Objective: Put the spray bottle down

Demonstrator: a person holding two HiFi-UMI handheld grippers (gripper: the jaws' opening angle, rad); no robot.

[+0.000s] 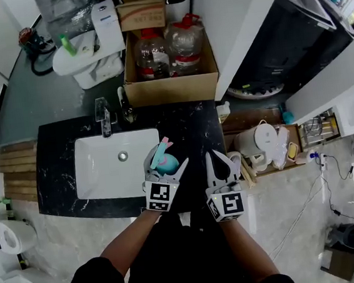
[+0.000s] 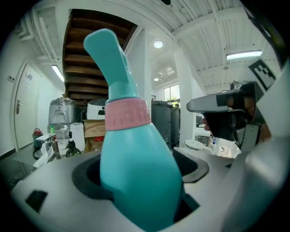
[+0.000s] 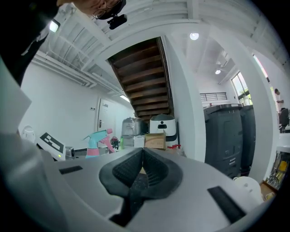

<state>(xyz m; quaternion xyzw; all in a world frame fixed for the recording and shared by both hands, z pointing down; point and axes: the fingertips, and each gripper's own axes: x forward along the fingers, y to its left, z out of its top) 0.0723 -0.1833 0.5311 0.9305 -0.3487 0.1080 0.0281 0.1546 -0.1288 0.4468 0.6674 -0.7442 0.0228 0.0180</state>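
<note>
A teal spray bottle (image 1: 165,163) with a pink collar sits between the jaws of my left gripper (image 1: 166,159), which is shut on its body. In the head view it hangs over the right rim of the white sink (image 1: 104,170). The left gripper view is filled by the bottle (image 2: 136,172), its neck tilted up and to the left. My right gripper (image 1: 222,162) is beside it to the right, over the black counter (image 1: 194,129). Its pads (image 3: 154,170) meet with nothing between them. The right gripper view catches the bottle (image 3: 93,146) at far left.
A faucet (image 1: 104,117) and a dark bottle (image 1: 126,108) stand behind the sink. Behind the counter sit a cardboard box (image 1: 171,88) holding water jugs and a toilet (image 1: 86,53). A low shelf with a white kettle (image 1: 262,140) is to the right.
</note>
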